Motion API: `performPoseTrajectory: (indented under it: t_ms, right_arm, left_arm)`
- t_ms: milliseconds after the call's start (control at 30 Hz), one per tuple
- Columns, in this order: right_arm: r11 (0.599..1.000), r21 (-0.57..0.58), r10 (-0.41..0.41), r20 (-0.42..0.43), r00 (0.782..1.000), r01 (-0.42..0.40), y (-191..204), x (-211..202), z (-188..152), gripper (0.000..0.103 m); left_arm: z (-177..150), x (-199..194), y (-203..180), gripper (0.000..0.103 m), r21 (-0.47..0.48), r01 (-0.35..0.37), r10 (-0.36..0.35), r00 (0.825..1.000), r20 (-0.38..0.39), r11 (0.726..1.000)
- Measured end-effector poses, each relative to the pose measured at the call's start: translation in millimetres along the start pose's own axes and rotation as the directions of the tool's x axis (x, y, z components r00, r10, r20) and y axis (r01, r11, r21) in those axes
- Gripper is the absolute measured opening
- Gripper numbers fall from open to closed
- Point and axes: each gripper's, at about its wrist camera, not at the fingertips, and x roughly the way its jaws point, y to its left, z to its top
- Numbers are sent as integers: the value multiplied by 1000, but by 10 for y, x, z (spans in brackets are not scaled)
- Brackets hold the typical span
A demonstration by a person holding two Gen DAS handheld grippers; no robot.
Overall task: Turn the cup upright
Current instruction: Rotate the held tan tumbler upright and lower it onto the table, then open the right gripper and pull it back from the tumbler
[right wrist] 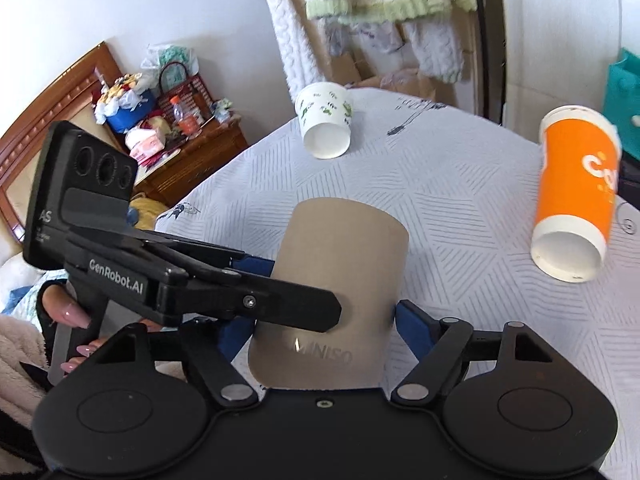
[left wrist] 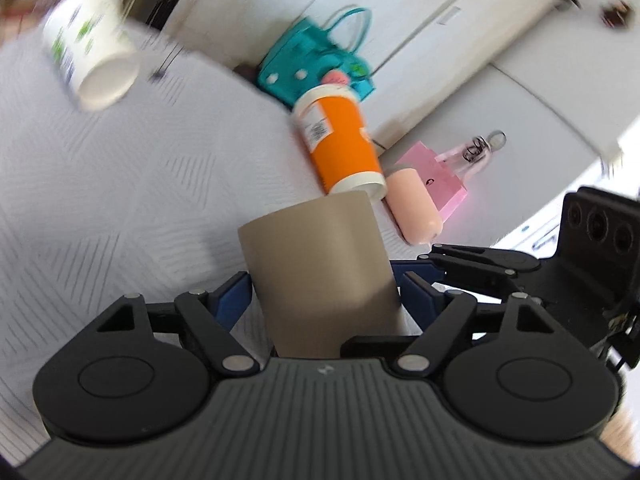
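Note:
A tan cup (left wrist: 320,268) marked MINISO (right wrist: 340,280) is held between both grippers above the white quilted bed (right wrist: 460,200). My left gripper (left wrist: 324,300) has its blue fingers (left wrist: 230,304) shut on the cup's sides. My right gripper (right wrist: 324,332) also has its blue fingers (right wrist: 412,320) closed against the cup. The left gripper's black body (right wrist: 200,280) crosses the cup's front in the right wrist view. The cup's rim and base are hidden.
An orange paper cup (right wrist: 576,192) and a white cup with green print (right wrist: 326,126) lie on their sides on the bed. A teal bag (left wrist: 316,64), a pink box (left wrist: 440,180) and a peach cylinder (left wrist: 414,206) are beyond the bed edge. A cluttered wooden nightstand (right wrist: 180,148) stands left.

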Motion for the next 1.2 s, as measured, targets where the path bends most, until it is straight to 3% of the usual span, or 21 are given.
performPoseTrajectory:
  t_ms: [167, 333, 567, 700, 1033, 1200]
  right_arm:
    - [995, -39, -86, 123, 989, 92, 172, -93, -171, 80]
    - [975, -73, -185, 257, 949, 210, 261, -53, -256, 78]
    - [965, -47, -225, 354, 908, 257, 170, 35, -292, 77]
    - [943, -84, -259, 428, 866, 323, 210, 81, -381, 77]
    - [926, -63, -306, 451, 838, 372, 125, 137, -429, 78]
    - [919, -62, -322, 448, 834, 389, 141, 139, -440, 78]
  left_arm:
    - [-46, -81, -181, 77, 134, -31, 24, 998, 55, 990]
    - [15, -90, -300, 74, 253, -76, 43, 990, 133, 965]
    - [116, -8, -395, 75, 378, -109, 48, 985, 168, 919]
    - [109, 19, -449, 75, 437, -127, 39, 978, 203, 890]
    - [73, 220, -495, 75, 500, -159, 53, 974, 218, 851]
    - [8, 216, -527, 76, 491, -176, 66, 970, 234, 853]
